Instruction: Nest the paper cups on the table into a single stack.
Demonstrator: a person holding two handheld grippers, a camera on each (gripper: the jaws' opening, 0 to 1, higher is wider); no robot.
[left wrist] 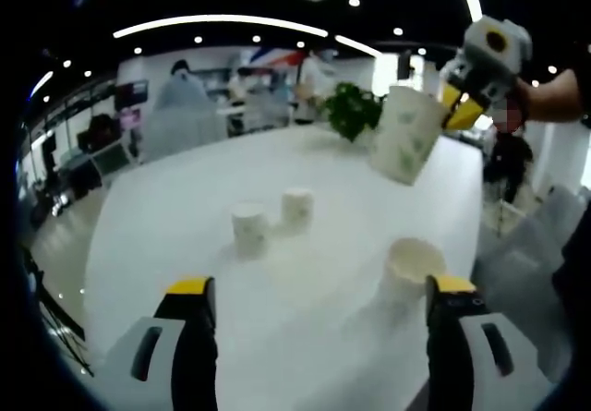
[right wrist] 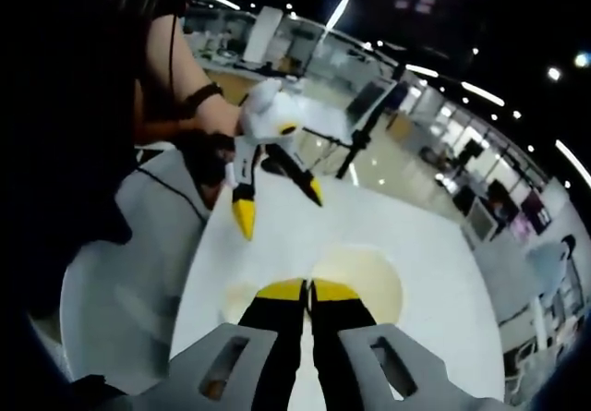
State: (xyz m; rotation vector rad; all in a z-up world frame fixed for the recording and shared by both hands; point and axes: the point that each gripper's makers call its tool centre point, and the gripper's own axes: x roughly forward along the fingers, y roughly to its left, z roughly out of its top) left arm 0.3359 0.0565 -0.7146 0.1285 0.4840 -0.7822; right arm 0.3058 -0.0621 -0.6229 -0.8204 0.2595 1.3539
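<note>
Above the smooth white table [left wrist: 185,208], the right hand-held gripper [left wrist: 452,106] pinches a tapered paper cup [left wrist: 406,134].

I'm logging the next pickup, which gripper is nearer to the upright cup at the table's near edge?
Left. The left gripper hangs open right beside that upright cup; the right gripper is raised well beyond it, clamping a patterned cup.

A: How many paper cups do you count?

B: Four. Two small ones stand on the bench [left wrist: 166,208] near its middle, one [left wrist: 249,230] at about nine o'clock of the other [left wrist: 296,209]. A third cup [left wrist: 410,269] sits at four o'clock from that pair. The fourth cup [left wrist: 405,134] is up in the air, at one o'clock.

A: And tongs?

B: Two pairs: the left tongs [left wrist: 318,309] and the right tongs [left wrist: 459,106].

A: Plants?

B: One green plant [left wrist: 352,109], at twelve o'clock.
</note>
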